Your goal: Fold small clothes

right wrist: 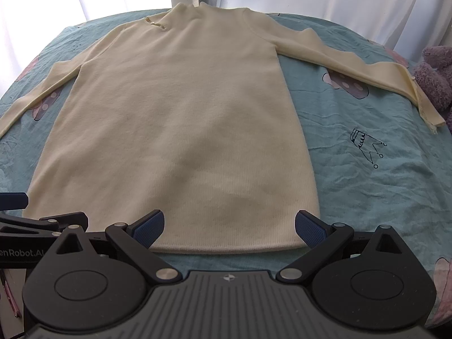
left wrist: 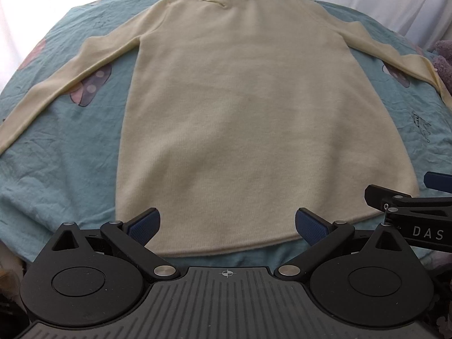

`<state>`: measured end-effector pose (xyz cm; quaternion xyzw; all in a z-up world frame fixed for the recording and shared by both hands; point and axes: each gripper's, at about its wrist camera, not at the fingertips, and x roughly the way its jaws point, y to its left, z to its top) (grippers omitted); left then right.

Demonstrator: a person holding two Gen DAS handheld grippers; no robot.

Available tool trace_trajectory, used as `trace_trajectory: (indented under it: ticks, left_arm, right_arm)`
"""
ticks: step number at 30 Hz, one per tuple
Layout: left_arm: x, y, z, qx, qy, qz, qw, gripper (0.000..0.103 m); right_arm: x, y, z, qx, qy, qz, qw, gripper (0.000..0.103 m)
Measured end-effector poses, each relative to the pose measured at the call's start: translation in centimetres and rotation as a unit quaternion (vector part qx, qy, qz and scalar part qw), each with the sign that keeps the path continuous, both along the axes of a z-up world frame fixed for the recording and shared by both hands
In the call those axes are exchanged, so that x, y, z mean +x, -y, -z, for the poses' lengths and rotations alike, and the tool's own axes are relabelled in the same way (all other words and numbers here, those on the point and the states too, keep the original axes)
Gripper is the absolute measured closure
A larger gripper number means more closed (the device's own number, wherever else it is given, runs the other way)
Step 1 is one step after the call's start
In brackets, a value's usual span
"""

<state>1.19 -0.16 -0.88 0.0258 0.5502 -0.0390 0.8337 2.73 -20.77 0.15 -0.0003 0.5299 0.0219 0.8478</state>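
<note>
A cream knit sweater (left wrist: 240, 113) lies flat on a teal sheet, collar at the far end, hem nearest me, both sleeves spread out to the sides. It also shows in the right wrist view (right wrist: 183, 127). My left gripper (left wrist: 227, 226) is open and empty, just above the hem near its left half. My right gripper (right wrist: 228, 227) is open and empty, above the hem near its right corner. The right gripper also shows at the right edge of the left wrist view (left wrist: 423, 197). The left gripper shows at the left edge of the right wrist view (right wrist: 28, 220).
The teal sheet (right wrist: 367, 183) has mushroom and crown prints and is wrinkled. A purple plush toy (right wrist: 435, 79) sits at the far right by the right sleeve's cuff. White curtains hang behind the bed.
</note>
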Motion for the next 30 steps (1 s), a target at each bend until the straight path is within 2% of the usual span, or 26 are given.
trace_trajectory:
  ticks: [30]
  left_arm:
    - [0.75, -0.37, 0.5, -0.006, -0.014, -0.001, 0.9999, 0.0]
  right_arm:
    - [0.66, 0.12, 0.31, 0.012, -0.006, -0.001, 1.0, 0.004]
